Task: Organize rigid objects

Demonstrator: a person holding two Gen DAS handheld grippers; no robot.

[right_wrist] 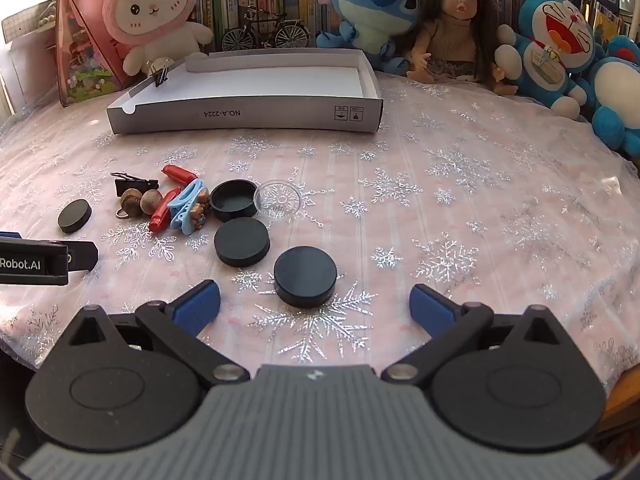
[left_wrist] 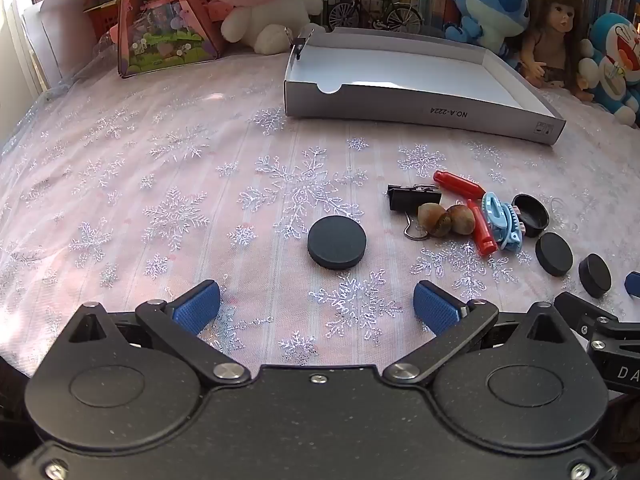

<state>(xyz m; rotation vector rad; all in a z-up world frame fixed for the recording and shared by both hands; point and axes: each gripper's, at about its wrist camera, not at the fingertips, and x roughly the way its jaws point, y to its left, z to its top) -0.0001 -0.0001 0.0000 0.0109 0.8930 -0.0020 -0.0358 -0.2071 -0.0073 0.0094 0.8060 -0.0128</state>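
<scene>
My left gripper (left_wrist: 316, 306) is open, its blue pads wide apart just short of a black disc (left_wrist: 337, 241). My right gripper (right_wrist: 314, 306) is open too, with another black disc (right_wrist: 305, 276) lying just ahead of its fingers. A third disc (right_wrist: 241, 241) sits behind that one. Further back lies a small heap: a black binder clip (right_wrist: 130, 185), two brown nuts (right_wrist: 141, 201), two red tubes (right_wrist: 163, 214), a blue hair clip (right_wrist: 187, 206), a black cap (right_wrist: 233, 200) and a clear lid (right_wrist: 279, 201). A shallow grey cardboard box (right_wrist: 256, 118) with a white inside stands beyond them.
Plush toys (right_wrist: 150, 12), a doll (right_wrist: 456, 28), a model bicycle (right_wrist: 266, 32) and a row of books line the back edge. A pink triangular toy house (left_wrist: 164, 20) stands at the back left. A binder clip (right_wrist: 160, 76) grips the box's left wall. Snowflake cloth covers the table.
</scene>
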